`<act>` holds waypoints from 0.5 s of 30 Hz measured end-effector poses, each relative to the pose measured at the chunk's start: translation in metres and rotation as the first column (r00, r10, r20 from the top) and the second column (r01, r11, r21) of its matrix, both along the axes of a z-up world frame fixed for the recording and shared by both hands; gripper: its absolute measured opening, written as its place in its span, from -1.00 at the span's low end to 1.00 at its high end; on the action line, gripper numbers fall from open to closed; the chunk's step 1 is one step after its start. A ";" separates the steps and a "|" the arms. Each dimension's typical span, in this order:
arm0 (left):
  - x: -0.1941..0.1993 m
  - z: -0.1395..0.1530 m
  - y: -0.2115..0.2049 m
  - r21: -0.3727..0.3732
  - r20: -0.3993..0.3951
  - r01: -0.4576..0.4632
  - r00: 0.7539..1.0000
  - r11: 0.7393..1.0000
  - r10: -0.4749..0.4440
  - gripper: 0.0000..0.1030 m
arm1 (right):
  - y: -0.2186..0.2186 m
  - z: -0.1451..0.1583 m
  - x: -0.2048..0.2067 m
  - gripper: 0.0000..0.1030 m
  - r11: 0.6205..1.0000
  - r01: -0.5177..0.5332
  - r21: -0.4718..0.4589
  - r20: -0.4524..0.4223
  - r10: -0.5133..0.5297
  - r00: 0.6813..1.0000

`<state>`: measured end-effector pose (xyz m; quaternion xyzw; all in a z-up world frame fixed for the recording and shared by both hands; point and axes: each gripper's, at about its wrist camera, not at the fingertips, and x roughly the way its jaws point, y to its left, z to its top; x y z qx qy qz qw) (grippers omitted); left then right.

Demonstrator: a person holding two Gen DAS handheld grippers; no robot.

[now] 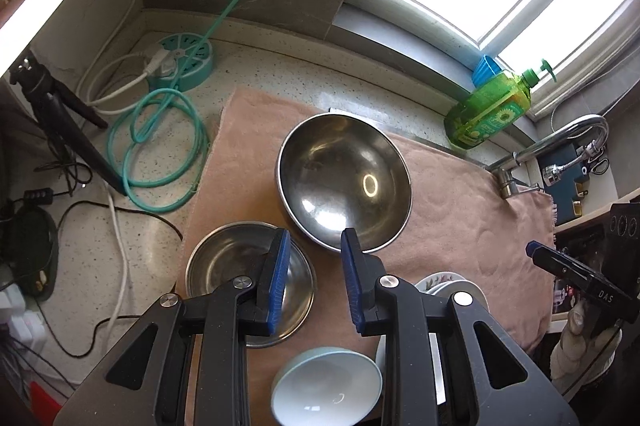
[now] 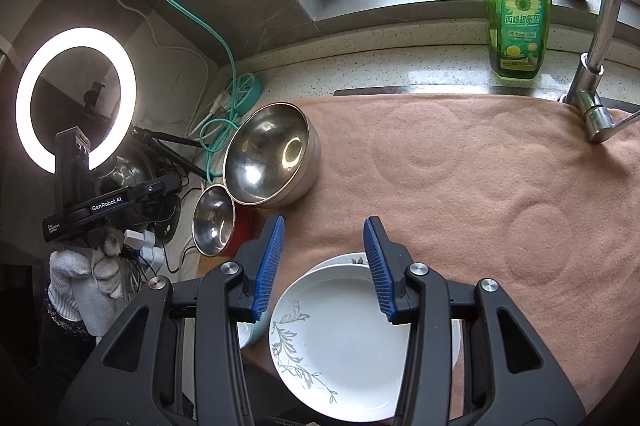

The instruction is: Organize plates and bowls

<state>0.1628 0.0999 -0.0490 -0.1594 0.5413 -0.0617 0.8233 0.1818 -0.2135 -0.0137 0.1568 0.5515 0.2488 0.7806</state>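
Right under the right claw (image 2: 324, 266), open and holding nothing, lay the white plate (image 2: 340, 342) on the towel (image 2: 480, 186). Past the left claw (image 1: 314, 278), open a little and empty too, sat the small steel bowl (image 1: 224, 266), then the big steel bowl (image 1: 344, 178) farther back.

The large bowl (image 1: 345, 182) and the small bowl (image 1: 250, 278) beside it are polished metal, mirror-bright with sharp glints, and both sit on a matt, fuzzy pink cloth (image 2: 480, 178) pressed with faint rings. Near the large bowl, the white plate (image 2: 344, 346) and pale bowl (image 1: 326, 386) look like glossy glazed ceramic. Past the cloth, the desk (image 1: 256, 70) is smooth speckled stone, and the green bottle (image 2: 516, 14) is shiny translucent plastic.
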 end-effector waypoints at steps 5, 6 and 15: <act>0.027 -0.018 0.011 -0.021 -0.032 0.016 0.999 1.000 -0.017 -0.53 | 0.020 -0.012 0.024 -0.16 0.999 0.033 0.022 -0.050 -0.032 0.998; 0.032 -0.022 0.013 -0.025 -0.038 0.019 0.999 1.000 -0.020 -0.53 | 0.025 -0.014 0.028 -0.16 0.999 0.035 0.023 -0.057 -0.033 0.998; 0.062 -0.047 0.021 -0.073 -0.082 0.041 0.996 0.996 -0.047 -0.53 | 0.068 -0.055 0.071 -0.18 0.999 0.031 -0.012 -0.151 -0.033 0.988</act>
